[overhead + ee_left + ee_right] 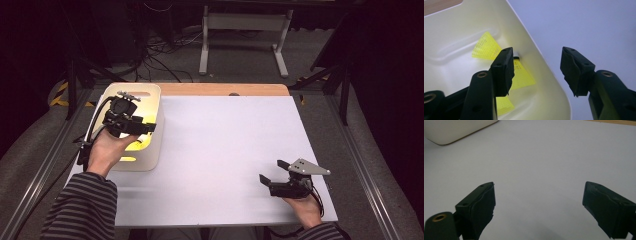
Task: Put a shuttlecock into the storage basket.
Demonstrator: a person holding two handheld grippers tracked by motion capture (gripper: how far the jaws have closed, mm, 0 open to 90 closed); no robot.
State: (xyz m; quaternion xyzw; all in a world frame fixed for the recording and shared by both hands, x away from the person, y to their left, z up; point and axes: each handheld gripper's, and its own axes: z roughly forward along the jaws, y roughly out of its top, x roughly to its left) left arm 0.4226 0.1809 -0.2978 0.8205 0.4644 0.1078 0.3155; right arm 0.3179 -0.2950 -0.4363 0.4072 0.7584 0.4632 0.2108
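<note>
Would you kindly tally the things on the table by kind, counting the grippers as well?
Yellow plastic shuttlecocks lying inside the bin: 3, one at the back, one in the middle, one nearest the camera
Cream plastic bin: 1
Black two-jaw grippers: 2, the left gripper open above the bin's rim, the right gripper open over the white table
Total: 6

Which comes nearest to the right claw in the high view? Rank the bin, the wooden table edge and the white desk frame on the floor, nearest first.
Measured from the right claw at the table's near right:
1. Bin, across the table on its left side.
2. Wooden table edge, along the far side.
3. White desk frame, on the floor beyond the table.
</note>
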